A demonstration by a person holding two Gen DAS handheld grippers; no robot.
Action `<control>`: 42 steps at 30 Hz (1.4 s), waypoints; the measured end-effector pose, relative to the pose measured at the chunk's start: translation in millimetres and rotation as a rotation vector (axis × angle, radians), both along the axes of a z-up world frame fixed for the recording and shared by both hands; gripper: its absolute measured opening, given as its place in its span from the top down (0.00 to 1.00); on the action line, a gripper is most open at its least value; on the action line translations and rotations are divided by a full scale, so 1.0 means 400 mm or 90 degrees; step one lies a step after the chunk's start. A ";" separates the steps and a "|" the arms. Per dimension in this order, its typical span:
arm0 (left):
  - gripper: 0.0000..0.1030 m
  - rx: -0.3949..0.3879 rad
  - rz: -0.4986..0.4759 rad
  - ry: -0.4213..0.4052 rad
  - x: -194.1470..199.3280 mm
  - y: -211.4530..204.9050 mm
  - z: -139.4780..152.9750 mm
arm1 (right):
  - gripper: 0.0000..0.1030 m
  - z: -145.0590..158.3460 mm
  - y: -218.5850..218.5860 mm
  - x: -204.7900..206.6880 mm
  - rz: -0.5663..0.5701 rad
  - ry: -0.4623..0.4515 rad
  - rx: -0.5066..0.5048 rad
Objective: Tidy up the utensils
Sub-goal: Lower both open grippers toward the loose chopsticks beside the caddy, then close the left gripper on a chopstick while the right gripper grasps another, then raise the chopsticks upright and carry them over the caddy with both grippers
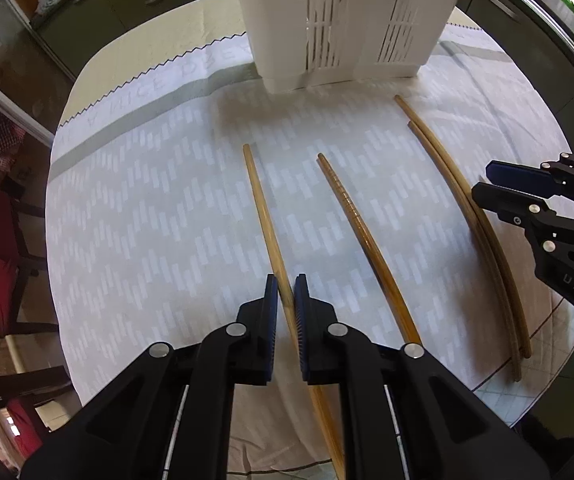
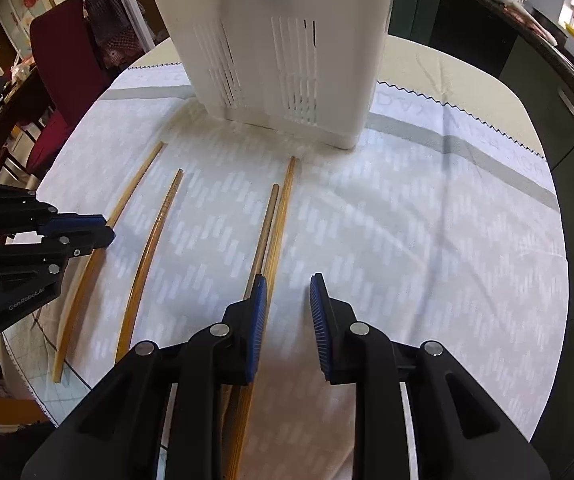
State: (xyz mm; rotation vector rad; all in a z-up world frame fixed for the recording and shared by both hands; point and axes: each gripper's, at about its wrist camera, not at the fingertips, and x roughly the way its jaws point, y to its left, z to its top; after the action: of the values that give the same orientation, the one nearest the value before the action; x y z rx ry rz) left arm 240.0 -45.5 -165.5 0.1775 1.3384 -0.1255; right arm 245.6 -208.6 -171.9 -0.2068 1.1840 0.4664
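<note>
Several wooden chopsticks lie on the patterned cloth in front of a white slotted utensil holder (image 1: 347, 20), also in the right wrist view (image 2: 283, 52). My left gripper (image 1: 286, 294) is shut on the leftmost chopstick (image 1: 261, 208), low at the cloth; the same gripper (image 2: 103, 232) and chopstick (image 2: 135, 184) show in the right wrist view. A second chopstick (image 1: 359, 228) lies to its right. A pair of chopsticks (image 1: 467, 196) lies further right. My right gripper (image 2: 287, 300) is open, just right of that pair (image 2: 275, 220); it also shows in the left wrist view (image 1: 483, 182).
The white patterned cloth (image 1: 147, 200) covers a round table; its front edge is near the chopsticks' near ends. Dark red chairs (image 2: 63, 52) stand at the left. Dark cabinets (image 2: 487, 40) run along the back and right.
</note>
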 end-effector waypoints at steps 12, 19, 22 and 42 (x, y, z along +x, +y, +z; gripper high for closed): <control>0.91 -0.003 0.019 0.013 0.010 0.019 -0.001 | 0.78 -0.016 0.056 0.021 0.023 0.006 -0.059; 0.91 -0.017 0.036 0.035 0.026 0.023 -0.001 | 0.78 -0.021 0.082 0.060 0.018 0.022 -0.046; 0.91 -0.021 0.041 0.042 0.036 0.027 0.000 | 0.78 -0.017 0.093 0.067 0.021 0.018 -0.057; 0.94 -0.048 0.041 -0.054 0.017 0.030 0.111 | 0.93 0.102 -0.046 0.015 -0.029 -0.054 0.066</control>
State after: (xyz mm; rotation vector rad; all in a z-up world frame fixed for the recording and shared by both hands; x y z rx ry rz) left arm 247.0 -33.5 -121.0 0.0750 1.2512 -0.1128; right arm 251.4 -227.2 -131.1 -0.1086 1.0764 0.4728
